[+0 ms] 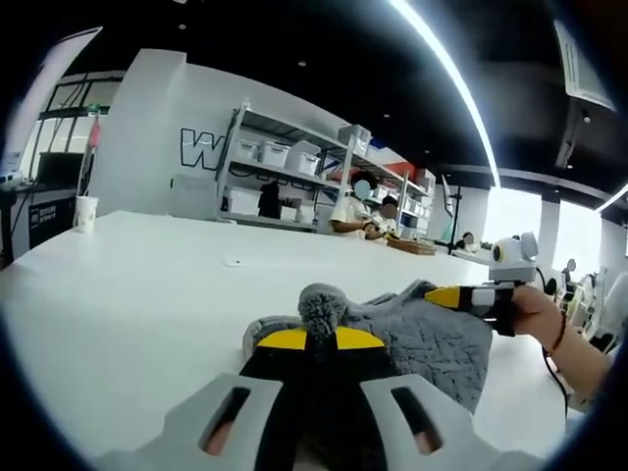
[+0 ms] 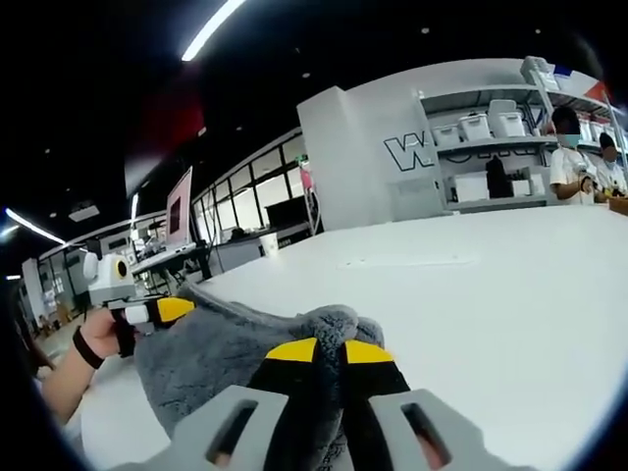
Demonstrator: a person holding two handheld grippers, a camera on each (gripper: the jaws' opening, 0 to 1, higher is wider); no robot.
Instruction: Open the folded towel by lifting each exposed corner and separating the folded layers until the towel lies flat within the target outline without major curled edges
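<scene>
On the white worktop [image 1: 128, 294] a grey towel [image 1: 432, 339] is bunched up between two grippers — it is lifted at both ends rather than lying flat. The left gripper [image 1: 321, 339] has its yellow-tipped jaws together, clamped on a tuft of towel that pokes up above them. The right gripper [image 2: 330, 350] is likewise pinched on a fold of the towel's edge, pile bulging over its tips; in the left gripper view it shows off to the right, held in a hand [image 1: 535, 309].

The towel looks thick, soft and plush, so it should sag and fold under its own weight, light enough to lift easily and not slippery. I'd judge the corners the best hold: pinching a single layer, not a bunched wad, would let the layers part and the edges spread without curling.
</scene>
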